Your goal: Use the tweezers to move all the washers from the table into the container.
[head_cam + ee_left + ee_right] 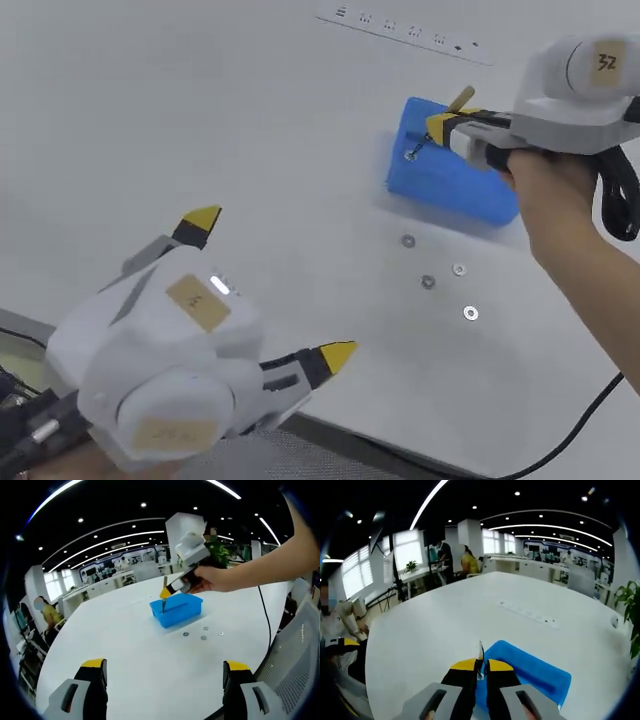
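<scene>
Left claw [270, 285]: jaws spread wide, holding nothing, low over the bench [200, 120] near its front edge. Right claw [440, 128]: clamped on the tweezers [418, 148], above the blue container [450, 190]. My left claw view shows the tweezers from the side, pointing down into the container. My right claw view looks along them over the blue rim. Washers [428, 282]: four, counted in the head view, loose on the bench near the container.

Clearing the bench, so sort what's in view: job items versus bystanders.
Job: tweezers in the right gripper, blue container, four washers on the table.
Lying about: power strip, black cable, open left gripper.
</scene>
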